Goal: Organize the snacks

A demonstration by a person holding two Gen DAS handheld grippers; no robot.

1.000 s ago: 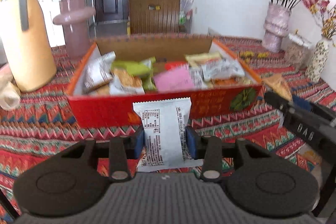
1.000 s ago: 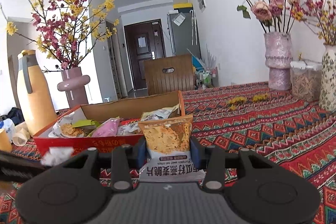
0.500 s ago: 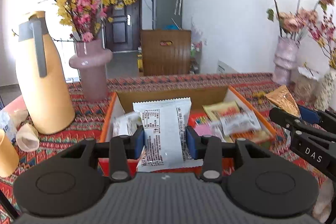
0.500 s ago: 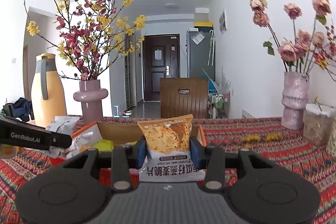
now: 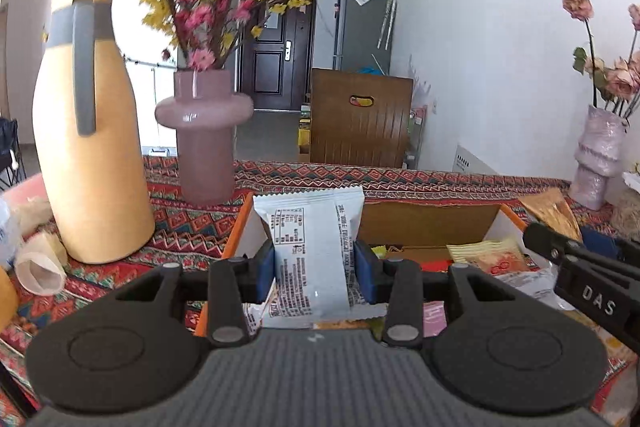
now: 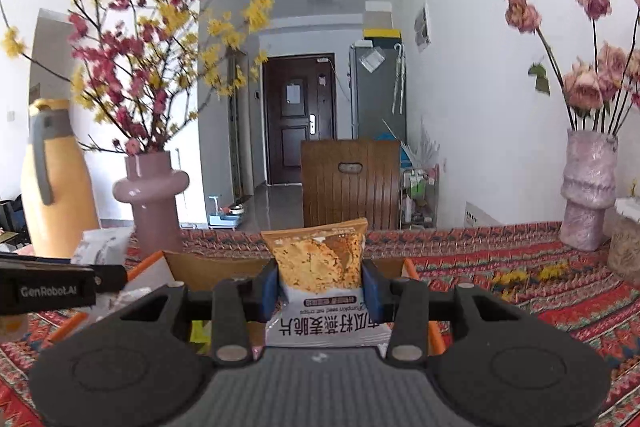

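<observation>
left gripper (image 5: pixel 315 264) clamped on white snack packet (image 5: pixel 311 247), upright, over near-left corner of snack box (image 5: pixel 430 223) | right gripper (image 6: pixel 320 285) pinching orange crisp packet (image 6: pixel 320 259) (label upside down), above box | yellow jug (image 5: pixel 86 147) left, apart

Table (image 5: pixel 420 175) under a red patterned cloth, bearing: open cardboard snack box (image 5: pixel 432 223) at centre; yellow jug (image 5: pixel 90 147) at 9 o'clock; pink vase (image 5: pixel 204 135) at 11 o'clock; pale textured vase (image 5: pixel 598 155) at 3 o'clock
</observation>
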